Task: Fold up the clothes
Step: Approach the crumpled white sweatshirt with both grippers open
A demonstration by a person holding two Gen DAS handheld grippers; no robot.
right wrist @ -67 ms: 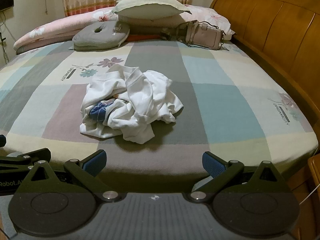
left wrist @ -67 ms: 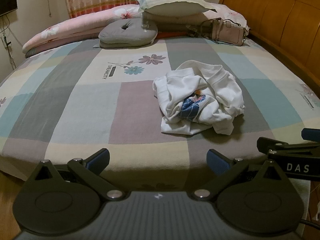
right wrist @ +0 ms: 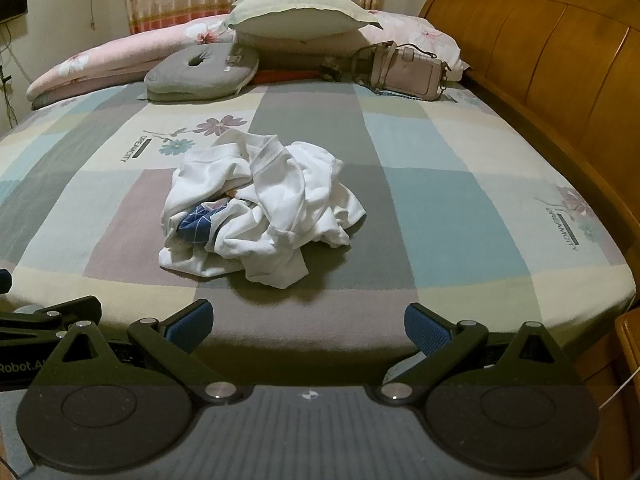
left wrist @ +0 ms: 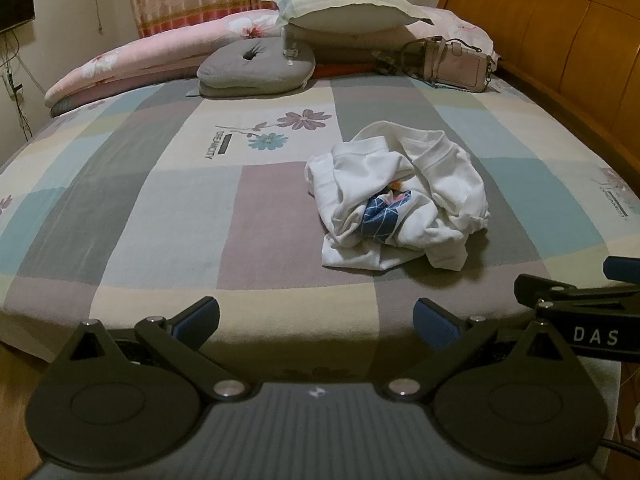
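A crumpled white garment [left wrist: 400, 204] with a dark blue patterned patch showing in its folds lies in a heap on the checked bedspread [left wrist: 180, 216]. The same white garment [right wrist: 264, 208] sits left of centre in the right wrist view. My left gripper [left wrist: 316, 320] is open at the bed's near edge, short of the heap and empty. My right gripper [right wrist: 308, 326] is open too, level with the near edge, nothing between its blue-padded fingers. Each gripper's side shows at the border of the other's view.
Pillows [left wrist: 340, 12], a grey cushion [left wrist: 256, 66], a rolled pink quilt [left wrist: 152, 60] and a beige handbag [left wrist: 452, 64] lie along the far side of the bed. A wooden headboard [right wrist: 552, 52] runs along the right. A wooden cabinet corner [right wrist: 628, 340] stands at the lower right.
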